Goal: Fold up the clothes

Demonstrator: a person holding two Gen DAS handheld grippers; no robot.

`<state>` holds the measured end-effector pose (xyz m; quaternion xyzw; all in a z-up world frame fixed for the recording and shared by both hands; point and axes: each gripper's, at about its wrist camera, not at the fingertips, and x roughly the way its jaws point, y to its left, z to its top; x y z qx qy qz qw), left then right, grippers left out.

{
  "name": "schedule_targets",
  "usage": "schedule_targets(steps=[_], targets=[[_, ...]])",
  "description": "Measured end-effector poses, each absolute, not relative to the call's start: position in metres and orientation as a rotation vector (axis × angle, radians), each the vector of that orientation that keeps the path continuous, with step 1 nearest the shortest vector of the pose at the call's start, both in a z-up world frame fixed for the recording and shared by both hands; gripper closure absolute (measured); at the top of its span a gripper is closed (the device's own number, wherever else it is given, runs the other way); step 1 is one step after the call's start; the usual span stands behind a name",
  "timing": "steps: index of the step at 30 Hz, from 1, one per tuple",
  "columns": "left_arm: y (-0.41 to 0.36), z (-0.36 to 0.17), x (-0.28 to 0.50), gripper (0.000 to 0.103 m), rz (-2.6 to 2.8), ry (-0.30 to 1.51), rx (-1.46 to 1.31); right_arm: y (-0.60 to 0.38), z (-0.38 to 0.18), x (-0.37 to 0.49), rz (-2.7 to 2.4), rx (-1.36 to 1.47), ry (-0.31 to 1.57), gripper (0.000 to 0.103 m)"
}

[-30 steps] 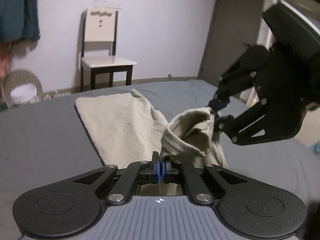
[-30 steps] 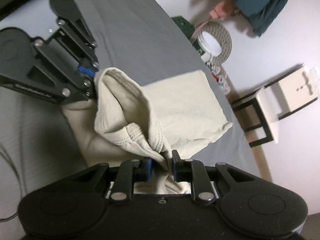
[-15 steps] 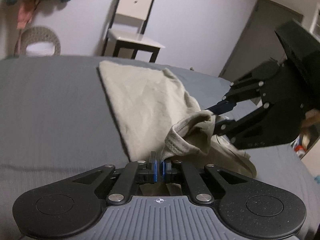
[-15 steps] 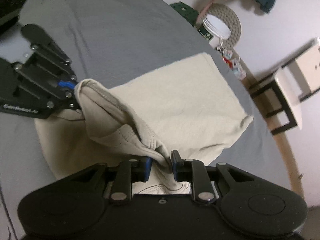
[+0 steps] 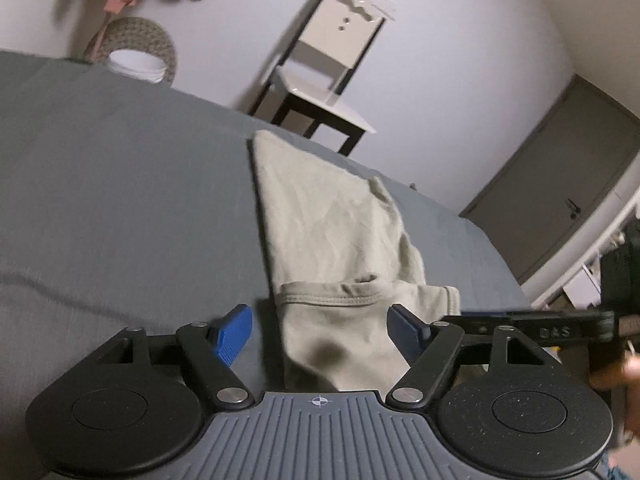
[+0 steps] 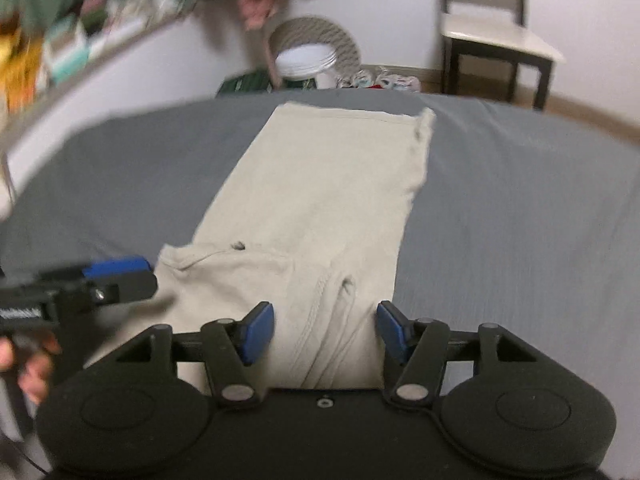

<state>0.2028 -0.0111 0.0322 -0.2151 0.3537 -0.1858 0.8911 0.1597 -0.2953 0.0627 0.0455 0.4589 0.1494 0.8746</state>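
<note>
A: Where is the shirt (image 5: 332, 236)?
B: It lies flat on the gray bed (image 5: 120, 208), folded into a long strip.
A: And the grippers?
B: The left hand-held gripper (image 5: 322, 330) is wide open. The right hand-held gripper (image 6: 326, 330) is too. Neither one holds the shirt.

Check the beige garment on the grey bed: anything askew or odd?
Mostly tidy. The beige cotton garment lies flat on the grey bedsheet, but its far right corner is rumpled and the near hem bunches unevenly.
</note>
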Motion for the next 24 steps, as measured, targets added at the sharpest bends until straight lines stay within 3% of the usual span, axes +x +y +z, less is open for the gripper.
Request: schedule_targets(steps=[7, 16, 21, 24], targets=[[-0.007, 0.026, 0.198, 0.029, -0.417, 0.731, -0.455, -0.325, 0.048, 0.145, 0.294, 0.314, 0.884, 0.047], [-0.007, 0.044, 0.182, 0.032, -0.38, 0.667, -0.308, -0.322, 0.044, 0.151, 0.276, 0.293, 0.787, 0.068], [-0.021, 0.064, 0.167, 0.032, -0.509, 0.57, -0.192, -0.314, 0.05, 0.144, 0.312, 0.235, 0.754, 0.067], [-0.032, 0.074, 0.154, 0.032, -0.58, 0.53, -0.113, -0.31, 0.045, 0.149, 0.329, 0.21, 0.791, 0.061]])
